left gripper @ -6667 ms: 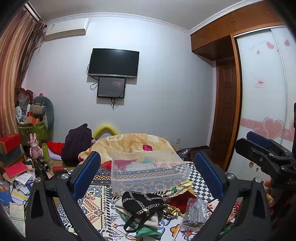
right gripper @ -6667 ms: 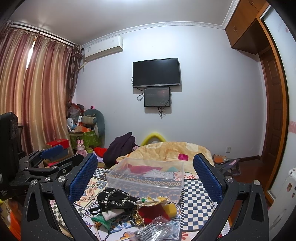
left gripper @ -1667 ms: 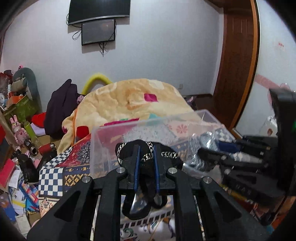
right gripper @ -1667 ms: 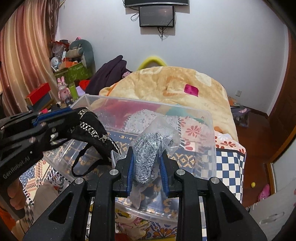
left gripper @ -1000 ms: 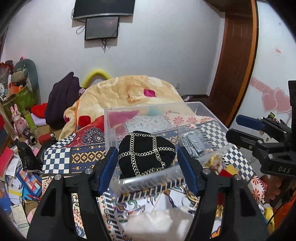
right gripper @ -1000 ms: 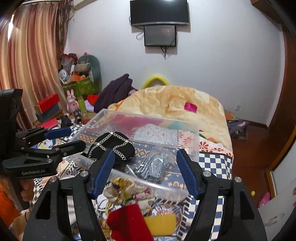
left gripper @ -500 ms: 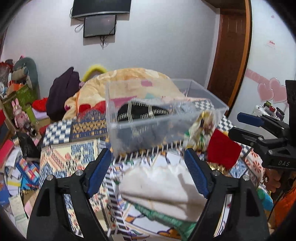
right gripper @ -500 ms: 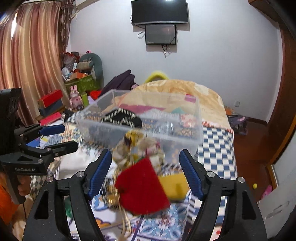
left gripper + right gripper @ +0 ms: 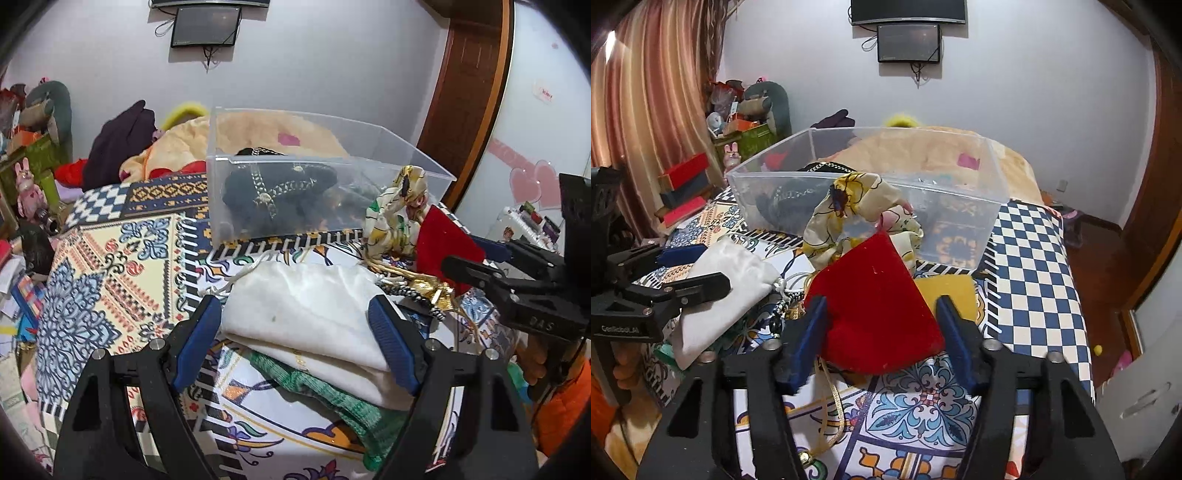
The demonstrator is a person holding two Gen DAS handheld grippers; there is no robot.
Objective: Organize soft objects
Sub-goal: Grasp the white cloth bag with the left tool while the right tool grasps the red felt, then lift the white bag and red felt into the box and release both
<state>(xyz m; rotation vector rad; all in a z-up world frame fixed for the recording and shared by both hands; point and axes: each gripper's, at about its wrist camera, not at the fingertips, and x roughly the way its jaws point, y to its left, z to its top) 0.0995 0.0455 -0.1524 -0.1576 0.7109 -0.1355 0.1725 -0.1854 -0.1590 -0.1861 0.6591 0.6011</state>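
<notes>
A clear plastic bin [image 9: 369, 129] stands on the patterned cloth and holds a black chain-trimmed bag [image 9: 273, 192]. My left gripper [image 9: 295, 332] is open, its fingers on either side of a white pouch [image 9: 306, 306] that lies on a green cloth [image 9: 332, 395]. My right gripper [image 9: 882, 325] is open, its fingers on either side of a red pouch [image 9: 875, 306]. A floral scarf [image 9: 857, 210] and a yellow pouch [image 9: 945, 291] lie behind the red pouch. The bin also shows in the right wrist view [image 9: 993, 173].
A peach blanket [image 9: 923, 155] lies behind the bin. Boxes and toys [image 9: 687, 184] crowd the left side by the curtain. A gold cord [image 9: 831, 398] trails near my right gripper. A wooden door [image 9: 465, 92] is at the right.
Both grippers have dropped lower and closer to the pile. The left now straddles the white pouch and the right straddles the red pouch. Earlier each let its item go in the bin.
</notes>
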